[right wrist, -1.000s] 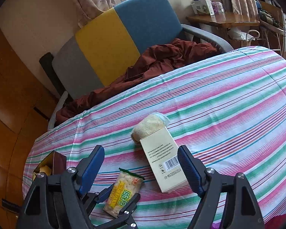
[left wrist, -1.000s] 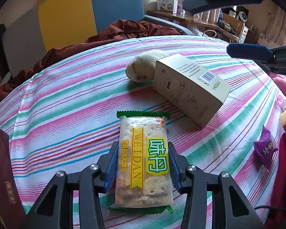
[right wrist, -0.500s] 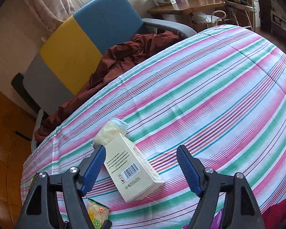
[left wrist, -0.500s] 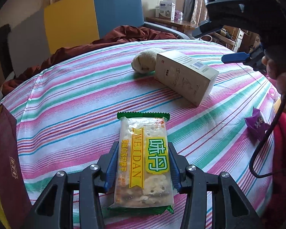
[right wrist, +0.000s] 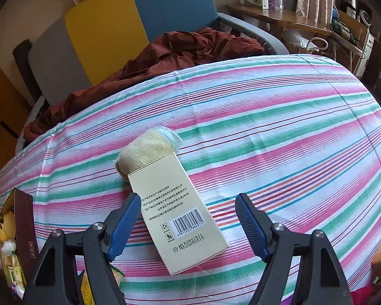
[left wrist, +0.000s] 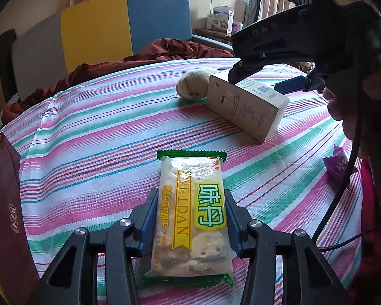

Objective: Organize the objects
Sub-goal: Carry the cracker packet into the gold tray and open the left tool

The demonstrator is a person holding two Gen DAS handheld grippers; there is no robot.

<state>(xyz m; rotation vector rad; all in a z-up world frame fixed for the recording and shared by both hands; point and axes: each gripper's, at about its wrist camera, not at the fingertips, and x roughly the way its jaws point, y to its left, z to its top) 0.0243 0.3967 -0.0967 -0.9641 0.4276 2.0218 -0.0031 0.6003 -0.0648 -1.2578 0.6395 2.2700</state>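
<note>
With the snack packet (left wrist: 193,218) pinched between the left gripper (left wrist: 190,225) pads above the striped tablecloth (left wrist: 94,137), the spread right gripper (right wrist: 188,225) is best centred and squared over the cream box (right wrist: 180,211) lying there before being closed

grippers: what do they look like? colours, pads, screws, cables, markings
Both alike: black plastic, triangular cutouts in each finger arm, silver screws, ribbed blue pads. The right gripper seen from the left gripper has "DAS" embossed on its body, a green LED on top and a black cable.
</note>
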